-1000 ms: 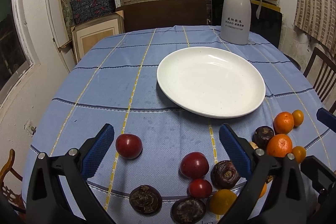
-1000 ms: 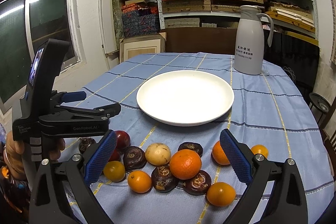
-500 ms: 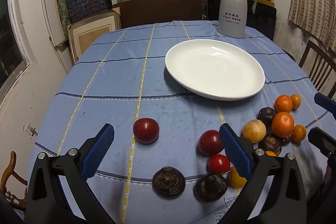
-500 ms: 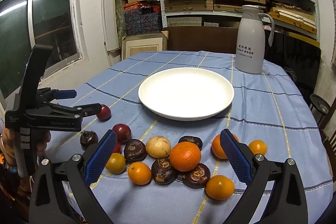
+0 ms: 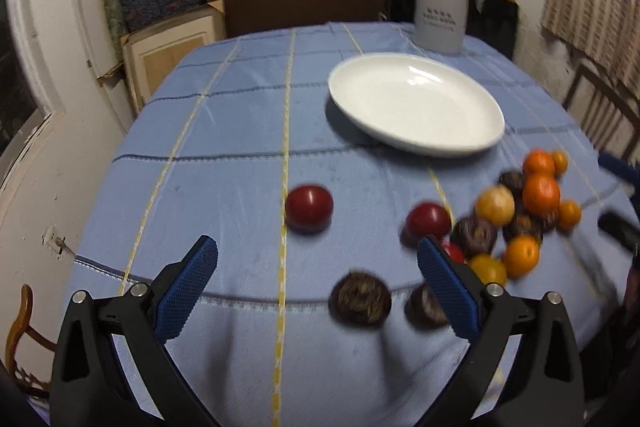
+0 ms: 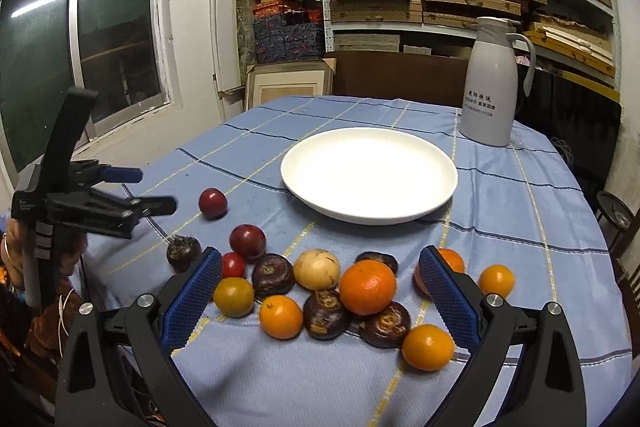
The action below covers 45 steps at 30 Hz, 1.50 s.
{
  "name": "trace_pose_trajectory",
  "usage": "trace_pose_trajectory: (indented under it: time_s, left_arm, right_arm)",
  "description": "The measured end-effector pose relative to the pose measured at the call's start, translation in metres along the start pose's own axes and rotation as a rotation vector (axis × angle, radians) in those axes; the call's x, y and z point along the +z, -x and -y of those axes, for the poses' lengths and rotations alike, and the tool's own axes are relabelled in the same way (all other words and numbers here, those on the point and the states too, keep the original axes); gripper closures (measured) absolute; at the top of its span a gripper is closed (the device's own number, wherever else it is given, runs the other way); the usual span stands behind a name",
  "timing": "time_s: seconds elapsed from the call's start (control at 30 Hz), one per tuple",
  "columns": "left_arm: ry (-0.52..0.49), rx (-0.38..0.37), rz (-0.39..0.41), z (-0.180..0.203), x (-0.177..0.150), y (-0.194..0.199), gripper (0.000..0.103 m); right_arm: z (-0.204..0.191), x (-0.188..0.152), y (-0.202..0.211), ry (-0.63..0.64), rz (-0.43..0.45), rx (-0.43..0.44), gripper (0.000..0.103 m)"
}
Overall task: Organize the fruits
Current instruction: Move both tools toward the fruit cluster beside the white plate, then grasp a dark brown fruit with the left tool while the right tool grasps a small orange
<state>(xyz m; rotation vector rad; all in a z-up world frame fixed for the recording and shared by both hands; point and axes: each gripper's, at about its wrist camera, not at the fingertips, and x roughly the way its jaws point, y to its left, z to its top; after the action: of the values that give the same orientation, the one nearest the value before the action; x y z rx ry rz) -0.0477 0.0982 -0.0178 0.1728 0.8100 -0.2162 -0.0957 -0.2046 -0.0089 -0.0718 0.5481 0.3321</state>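
**Mia:** Fingers on the left gripper are blue and wide apart, with nothing between them. Is the other one the same?

**Ben:** Yes. The right gripper is spread wide too, and it holds nothing. It hangs over the pile of fruit.

**Mia:** Where is the fruit?

**Ben:** All on the blue tablecloth, at the near side. The white plate sits past the pile with no fruit on it. A big orange is in the middle of the pile, touching a dark brown fruit in front. A pale yellow fruit is just beside the orange.

**Mia:** One red fruit lies alone, well apart from the pile. In the right camera it is near the tip of the left gripper.

**Ben:** What can't you see well?

**Mia:** The left camera is blurry. The fruit looks smeared, so I cannot tell what the dark round ones are. One dark fruit is half hidden behind the blue pad. A small red one peeks out behind it too.

**Ben:** In my view an orange is partly hidden behind the right pad. The hand on the left gripper is cut off at the edge.

**Mia:** The grey jug stands upright at the far side. Its writing is too small to read.
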Motion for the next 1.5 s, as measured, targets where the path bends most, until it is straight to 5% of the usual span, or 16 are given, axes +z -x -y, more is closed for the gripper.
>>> trace_pose_trajectory:
  time_s: [0.57, 0.73, 0.93, 1.0, 1.07, 1.17, 1.43, 1.5]
  left_arm:
    - [-0.099, -0.052, -0.141, 0.009, -0.035, -0.033, 0.005]
    - [-0.081, -0.094, -0.200, 0.007, -0.032, -0.052, 0.028]
    - [-0.060, -0.145, -0.212, 0.009, -0.025, -0.061, 0.032]
    - [-0.069, -0.158, -0.208, 0.013, -0.023, -0.062, 0.051]
    - [-0.102, -0.149, -0.209, 0.019, -0.021, -0.061, 0.059]
    - [-0.106, -0.156, -0.223, 0.022, -0.019, -0.061, 0.059]
    - [-0.093, -0.163, -0.213, 0.023, -0.018, -0.053, 0.060]
    - [-0.082, -0.160, -0.217, 0.023, -0.018, -0.054, 0.060]
  right_arm:
    - [0.026, -0.024, -0.006, -0.046, -0.099, 0.030, 0.004]
    - [0.036, -0.027, -0.008, -0.072, -0.119, 0.024, 0.004]
    - [0.041, -0.034, -0.014, -0.064, -0.154, 0.031, 0.004]
    - [0.045, -0.037, -0.017, -0.061, -0.172, 0.015, 0.004]
    - [0.051, -0.039, -0.018, -0.073, -0.185, 0.007, 0.004]
    - [0.062, -0.042, -0.020, -0.095, -0.208, -0.001, 0.005]
    - [0.086, -0.049, -0.051, -0.114, -0.355, 0.029, 0.037]
    - [0.089, -0.046, -0.051, -0.113, -0.354, 0.062, 0.063]
